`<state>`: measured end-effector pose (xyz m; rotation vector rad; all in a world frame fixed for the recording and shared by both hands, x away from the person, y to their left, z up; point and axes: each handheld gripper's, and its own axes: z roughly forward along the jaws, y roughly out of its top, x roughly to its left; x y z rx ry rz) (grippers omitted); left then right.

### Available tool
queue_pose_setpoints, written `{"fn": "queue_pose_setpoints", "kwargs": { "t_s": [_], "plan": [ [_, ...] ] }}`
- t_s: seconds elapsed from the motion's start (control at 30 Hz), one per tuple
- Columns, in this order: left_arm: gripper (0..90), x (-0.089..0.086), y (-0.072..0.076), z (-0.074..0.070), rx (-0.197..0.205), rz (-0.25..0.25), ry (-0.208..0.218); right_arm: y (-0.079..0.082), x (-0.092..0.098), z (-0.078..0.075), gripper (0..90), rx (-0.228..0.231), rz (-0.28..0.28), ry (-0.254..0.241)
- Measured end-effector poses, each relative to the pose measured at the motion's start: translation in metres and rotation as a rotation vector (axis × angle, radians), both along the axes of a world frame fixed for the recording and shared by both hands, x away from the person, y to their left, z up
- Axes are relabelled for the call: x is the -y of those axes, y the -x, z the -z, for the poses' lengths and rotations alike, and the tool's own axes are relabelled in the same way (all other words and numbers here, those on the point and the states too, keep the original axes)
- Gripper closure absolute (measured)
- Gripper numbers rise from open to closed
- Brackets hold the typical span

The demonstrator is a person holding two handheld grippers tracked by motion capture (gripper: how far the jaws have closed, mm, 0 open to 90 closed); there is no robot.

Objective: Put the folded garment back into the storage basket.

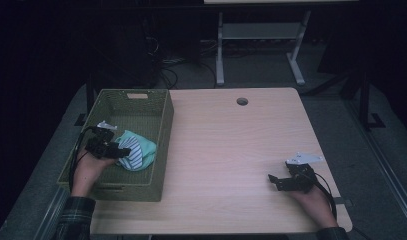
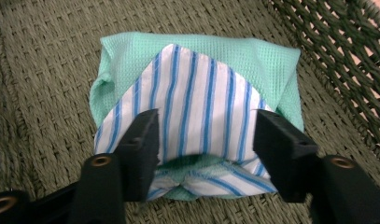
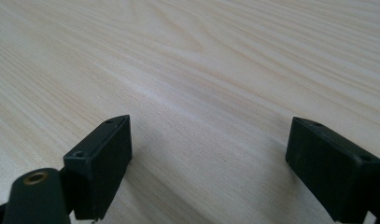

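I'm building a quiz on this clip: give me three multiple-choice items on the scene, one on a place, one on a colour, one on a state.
1. Where does the folded cloth lie?
A. in the basket
B. on the bare table
C. on the floor

2. What colour are the stripes on the cloth's white part?
A. red
B. blue
C. black

3. How do the right tongs stand?
A. shut on the cloth
B. shut on a cup
C. open over the table

Answers:
1 A, the high view shows the cloth on the woven floor of the basket.
2 B, the left gripper view shows blue stripes on white, with mint green around.
3 C, the right gripper view shows the jaws apart with only wood between them.
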<state>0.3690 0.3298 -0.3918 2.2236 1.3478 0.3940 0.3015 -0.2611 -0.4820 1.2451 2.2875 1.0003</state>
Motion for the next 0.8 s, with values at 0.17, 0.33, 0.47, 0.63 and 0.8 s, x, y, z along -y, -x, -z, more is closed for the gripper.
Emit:
{"fn": "queue_pose_setpoints", "kwargs": {
  "t_s": [0.17,0.33,0.47,0.63,0.8],
  "plan": [
    [23.4,-0.002,0.0,-0.003,0.015,-0.005,0.02,0.0,0.0,0.0,14.0,0.0,0.001,0.0],
    [14.6,-0.003,0.001,-0.006,0.011,0.002,0.039,0.0,0.0,0.0,14.0,0.0,0.003,-0.001],
    [13.8,0.0,0.002,-0.012,0.015,0.012,0.05,0.0,0.0,0.0,14.0,0.001,0.001,0.001],
    [13.9,0.011,0.004,-0.025,0.028,0.04,0.075,0.0,0.0,0.0,14.0,0.001,0.001,0.001],
    [13.9,0.023,0.006,-0.04,0.054,0.074,0.098,0.0,0.0,0.0,14.0,0.002,0.001,0.001]
  ]
}}
